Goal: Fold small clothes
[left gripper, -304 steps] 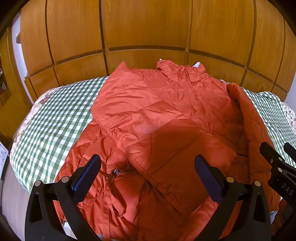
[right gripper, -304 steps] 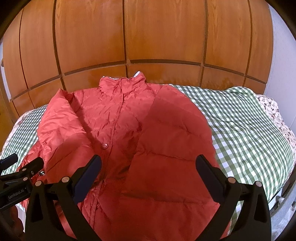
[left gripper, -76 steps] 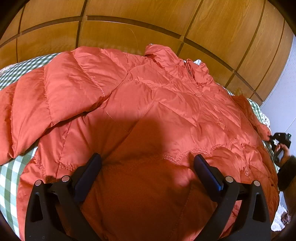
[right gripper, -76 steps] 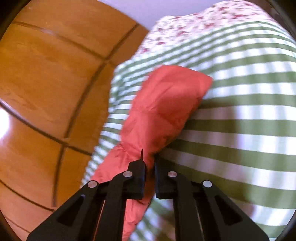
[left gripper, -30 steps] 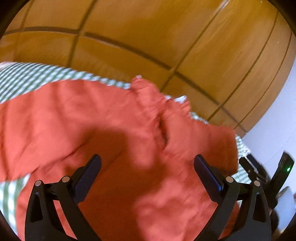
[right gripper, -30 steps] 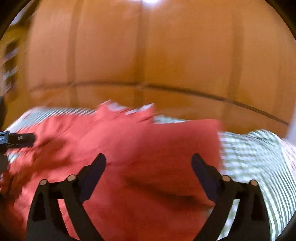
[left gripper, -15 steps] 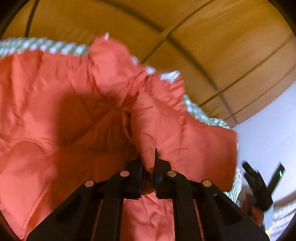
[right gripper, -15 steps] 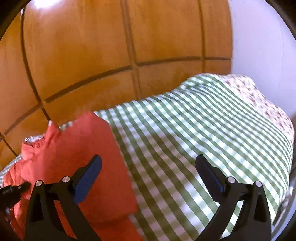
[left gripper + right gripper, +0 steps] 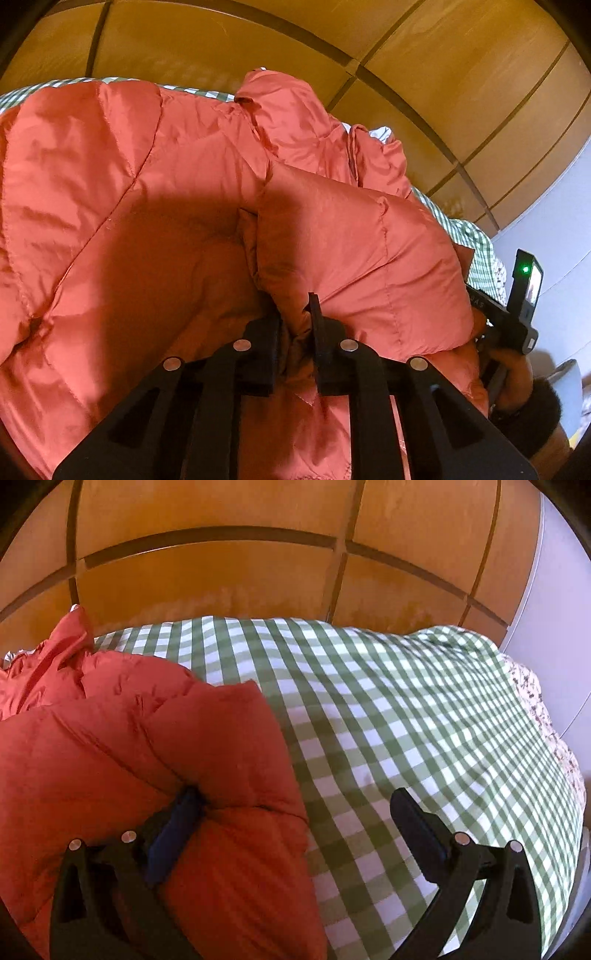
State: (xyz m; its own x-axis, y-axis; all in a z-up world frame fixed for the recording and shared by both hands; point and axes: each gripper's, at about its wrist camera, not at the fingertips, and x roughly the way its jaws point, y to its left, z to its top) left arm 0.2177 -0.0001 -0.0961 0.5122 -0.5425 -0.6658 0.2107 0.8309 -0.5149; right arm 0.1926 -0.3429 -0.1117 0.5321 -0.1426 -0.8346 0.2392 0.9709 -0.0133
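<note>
Left gripper (image 9: pixel 295 325) pinches the orange jacket (image 9: pixel 147 221); right gripper (image 9: pixel 295 812) gapes wide, one finger touching it.

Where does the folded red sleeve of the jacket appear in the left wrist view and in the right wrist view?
Left wrist view: the folded sleeve lies right of centre, pinched by the left gripper.
Right wrist view: it lies at lower left, beside the open right gripper.
Shared landmark: the green checked bedspread.
</note>
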